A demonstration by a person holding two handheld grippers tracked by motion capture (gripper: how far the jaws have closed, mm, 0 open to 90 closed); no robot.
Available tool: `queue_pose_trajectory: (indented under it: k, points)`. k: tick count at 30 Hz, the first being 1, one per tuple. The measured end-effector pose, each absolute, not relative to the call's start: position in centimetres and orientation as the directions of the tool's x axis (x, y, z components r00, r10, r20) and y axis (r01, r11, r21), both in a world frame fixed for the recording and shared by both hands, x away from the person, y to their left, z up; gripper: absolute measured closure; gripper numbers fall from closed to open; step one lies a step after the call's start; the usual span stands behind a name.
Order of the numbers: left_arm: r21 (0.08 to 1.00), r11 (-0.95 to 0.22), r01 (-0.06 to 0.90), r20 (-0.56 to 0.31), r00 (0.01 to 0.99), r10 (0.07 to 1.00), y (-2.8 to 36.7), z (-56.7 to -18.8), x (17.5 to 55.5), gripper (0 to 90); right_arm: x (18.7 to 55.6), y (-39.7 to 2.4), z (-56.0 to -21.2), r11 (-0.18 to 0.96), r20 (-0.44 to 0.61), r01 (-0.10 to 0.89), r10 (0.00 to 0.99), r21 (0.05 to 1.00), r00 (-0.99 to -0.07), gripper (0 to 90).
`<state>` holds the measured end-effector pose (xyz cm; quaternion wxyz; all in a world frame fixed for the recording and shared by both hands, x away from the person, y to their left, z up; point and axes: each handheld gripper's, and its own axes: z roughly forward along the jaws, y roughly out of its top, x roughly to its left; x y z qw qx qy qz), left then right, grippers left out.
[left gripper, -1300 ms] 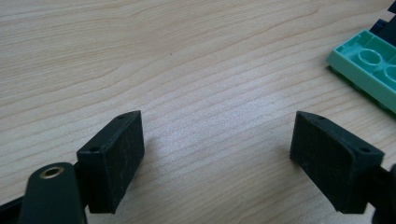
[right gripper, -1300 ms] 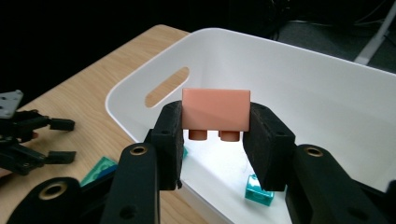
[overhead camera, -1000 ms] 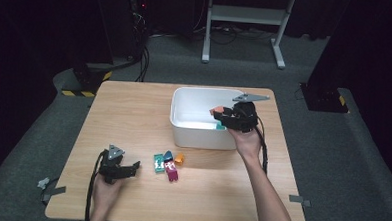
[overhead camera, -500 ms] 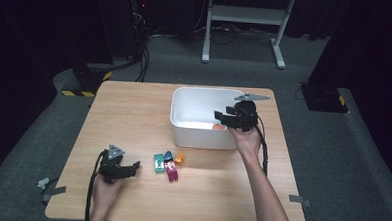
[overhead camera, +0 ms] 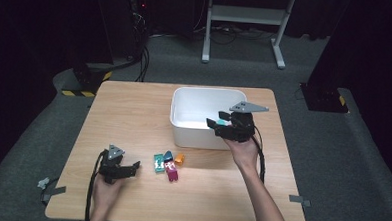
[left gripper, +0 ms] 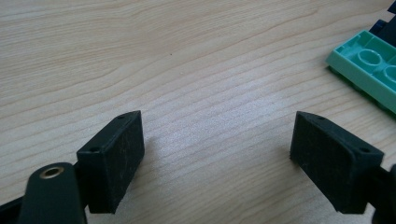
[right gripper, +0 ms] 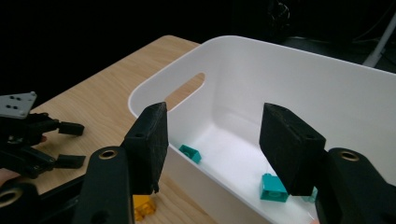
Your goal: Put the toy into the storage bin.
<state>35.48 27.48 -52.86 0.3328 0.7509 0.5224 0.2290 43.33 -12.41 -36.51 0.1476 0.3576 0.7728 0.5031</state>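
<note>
Just now opened and empty, the right claw (overhead camera: 214,125) hangs over the white plastic bin (overhead camera: 184,115); the left claw (overhead camera: 133,167) rests open on the wooden tabletop (overhead camera: 134,113); no writing is legible.

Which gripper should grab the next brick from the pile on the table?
Left. The left gripper sits open on the table beside the bricks; the right gripper, open and empty, is up over the white bin.

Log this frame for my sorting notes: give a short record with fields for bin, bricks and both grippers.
bin: white bin on wooden table, teal bricks inside
loose bricks: small cluster in front of the bin
right gripper: over the bin's near right corner, jaws just opened, nothing between them
left gripper: open, empty, low over the table left of the cluster
</note>
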Motion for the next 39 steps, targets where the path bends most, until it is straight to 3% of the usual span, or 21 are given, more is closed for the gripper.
queue_pose_trajectory:
  k: [18,39]
  points:
    - [0.739,-0.234,0.632,-0.003,0.35,0.937,27.5,-52.9,35.5,17.7,39.7,-10.4,-39.2,0.265,0.128,0.373,0.639,0.889,-0.759,48.0]
    - [0.739,-0.233,0.632,-0.004,0.35,0.937,27.5,-52.9,35.5,17.7,38.7,-8.5,-43.8,0.279,0.18,0.422,0.609,0.863,-0.772,47.2]
